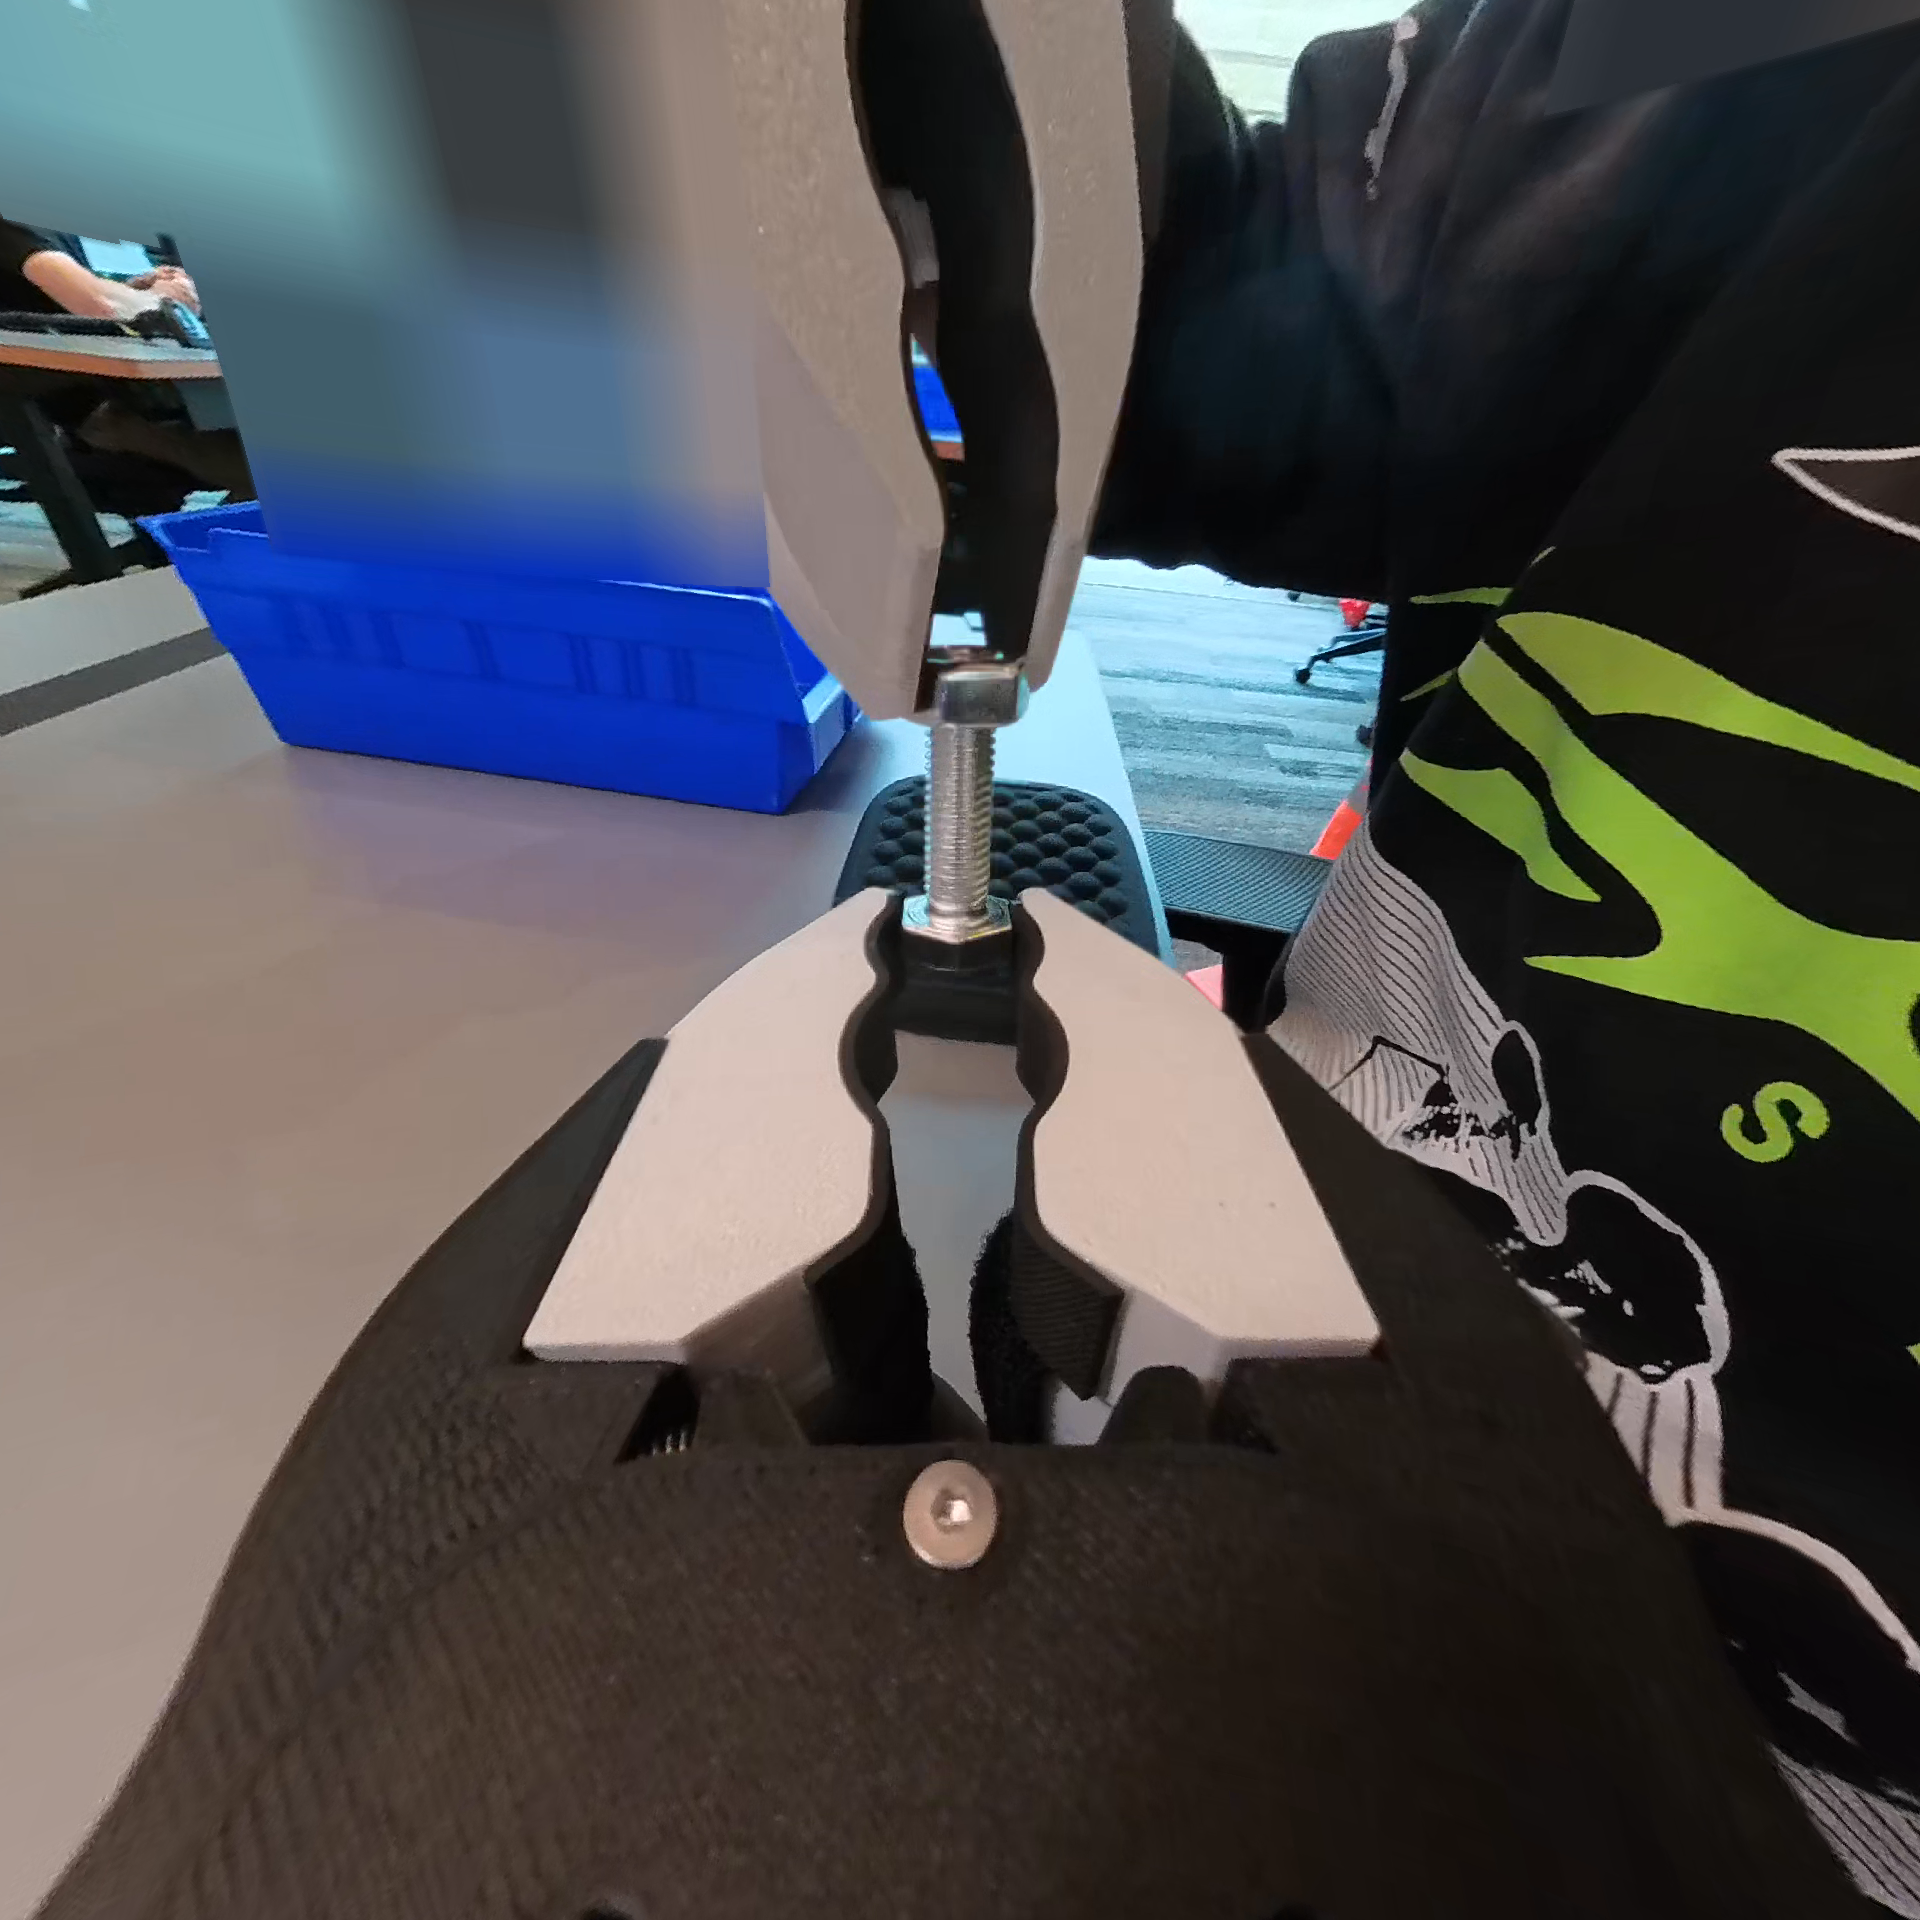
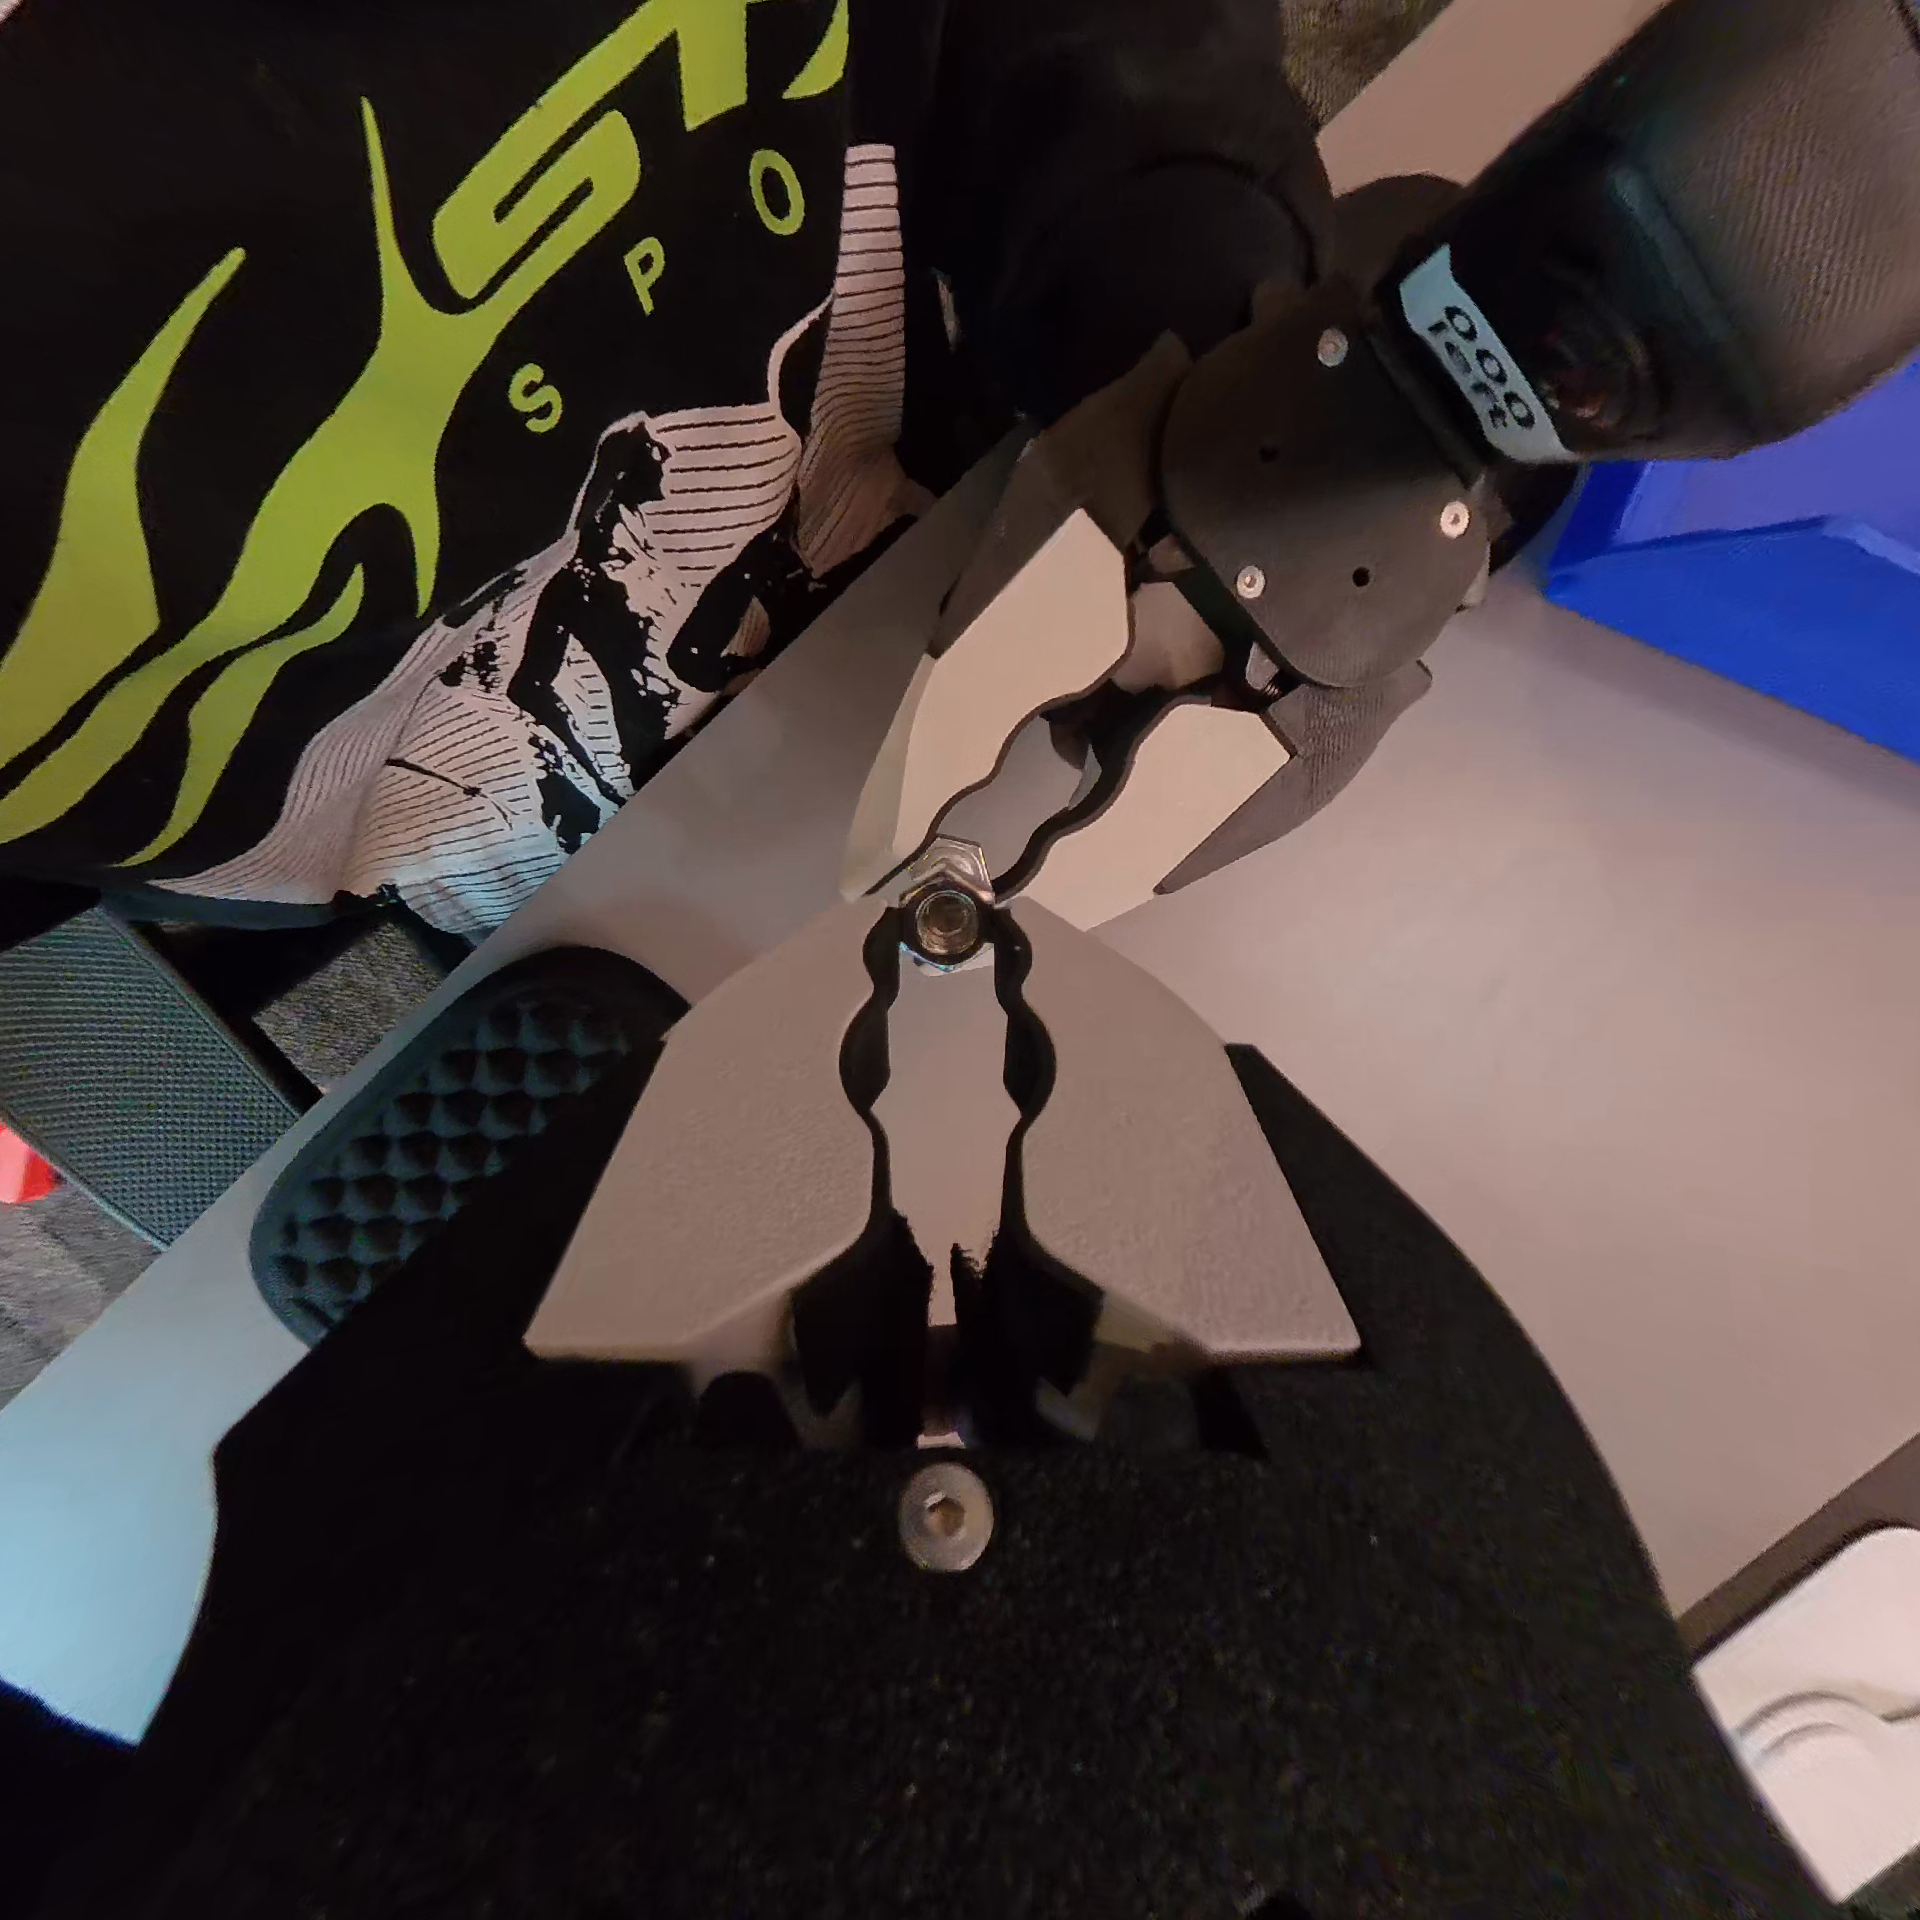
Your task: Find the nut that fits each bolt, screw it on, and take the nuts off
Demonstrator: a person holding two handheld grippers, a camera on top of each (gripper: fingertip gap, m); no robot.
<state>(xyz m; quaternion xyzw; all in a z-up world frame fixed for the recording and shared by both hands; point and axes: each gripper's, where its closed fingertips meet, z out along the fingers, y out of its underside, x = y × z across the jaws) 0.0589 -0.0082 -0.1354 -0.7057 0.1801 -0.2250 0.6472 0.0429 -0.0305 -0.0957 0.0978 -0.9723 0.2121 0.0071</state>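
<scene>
Nut [image 1: 951,920] sits clamped at the tips of the left gripper [image 1: 954,935], jaws narrowed onto its flats, above the grey bench [image 1: 312,987]. Threaded into it, the bolt [image 1: 961,821] rises straight to the right gripper [image 1: 977,686], which pinches the hex head. Beyond, left of both, stands a blue bin [image 1: 499,675]; its contents are hidden.

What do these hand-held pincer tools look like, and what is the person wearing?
Each gripper, left and right, has a textured black body with a silver screw, and two pale grey wedge fingers lined with wavy black pads. The left one carries a white label near its handle. The person wears a black top with a lime-green and white print.
</scene>
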